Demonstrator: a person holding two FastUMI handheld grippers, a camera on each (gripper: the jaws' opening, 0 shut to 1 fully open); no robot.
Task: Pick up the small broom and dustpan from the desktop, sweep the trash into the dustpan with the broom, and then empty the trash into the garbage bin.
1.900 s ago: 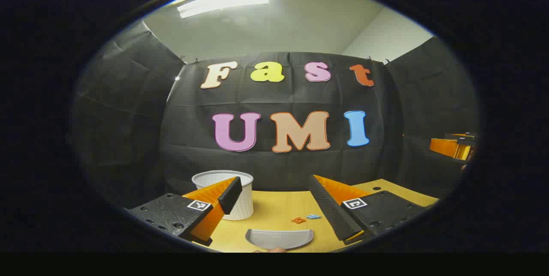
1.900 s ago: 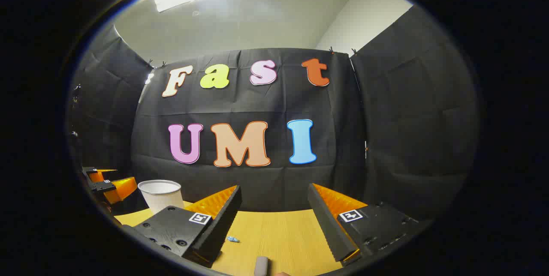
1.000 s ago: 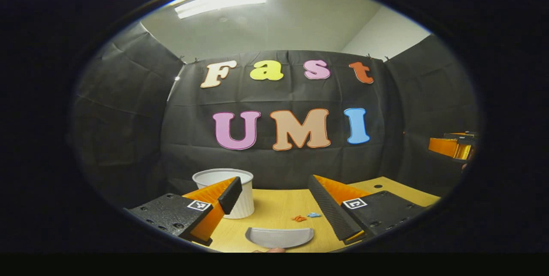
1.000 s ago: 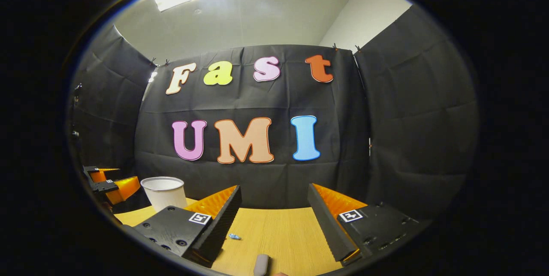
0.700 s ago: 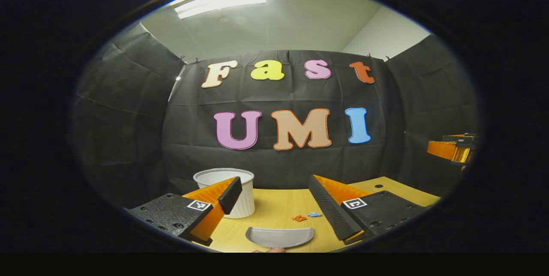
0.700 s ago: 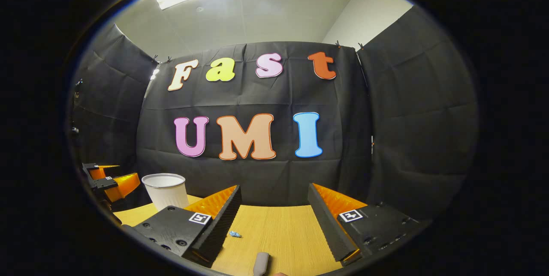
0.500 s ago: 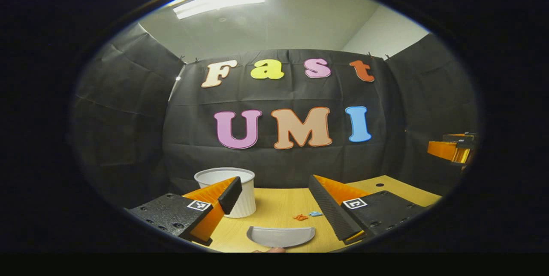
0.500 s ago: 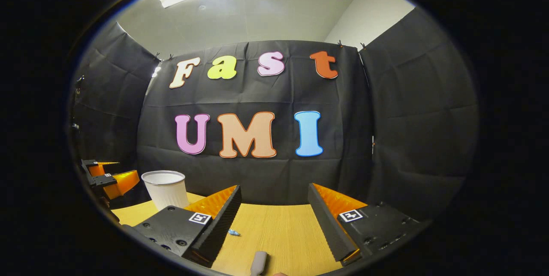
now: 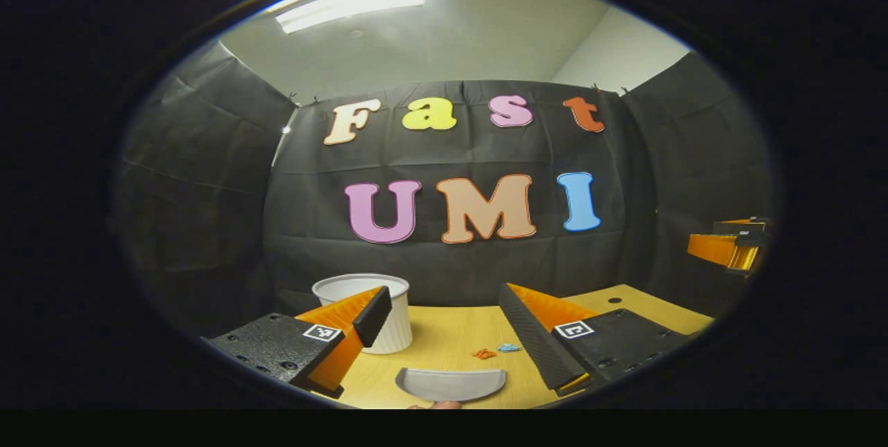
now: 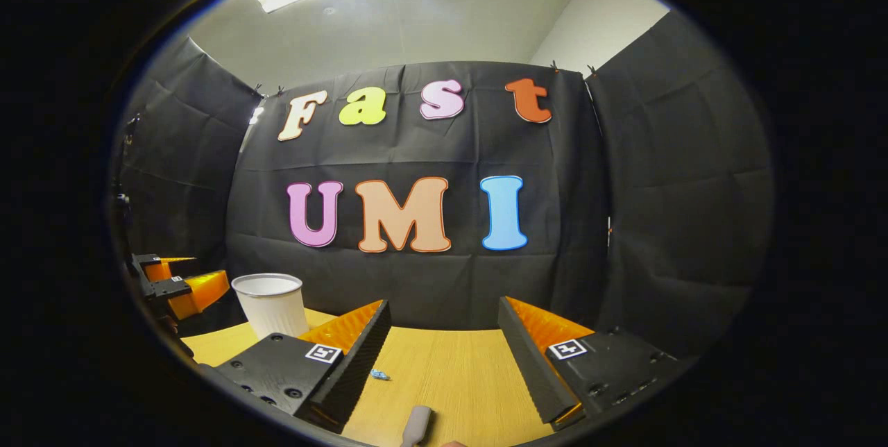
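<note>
The grey dustpan point(image 9: 451, 385) lies flat on the wooden worktop point(image 9: 444, 336) at the near edge of the left gripper view, its long axis running side to side and its curved edge toward the camera. Just beyond it sit two scraps of trash side by side: an orange bit point(image 9: 483, 354) and a blue bit point(image 9: 508, 348), both loose on the wood and apart from the pan. The white ribbed garbage bin point(image 9: 371, 312) stands upright farther back and to the left, open mouth up, partly behind one finger of the left gripper point(image 9: 444, 315). That gripper hangs above the dustpan with its jaws spread wide and nothing between them; each finger block carries a small square black-and-white marker tag, too small to read as writing.

In the right gripper view, a grey rounded handle end point(image 10: 416, 425), presumably the small broom's, pokes up from the bottom edge, its long axis pointing roughly away from the camera with a slight lean to the right; the rest of it is cut off. The right gripper point(image 10: 444, 336) hovers over it, jaws wide apart and gripping nothing. The blue bit point(image 10: 379, 375) lies near its left finger, and the garbage bin point(image 10: 272, 305) stands at the far left of the worktop point(image 10: 458, 370), with the left gripper point(image 10: 182, 287) beside it.
</note>
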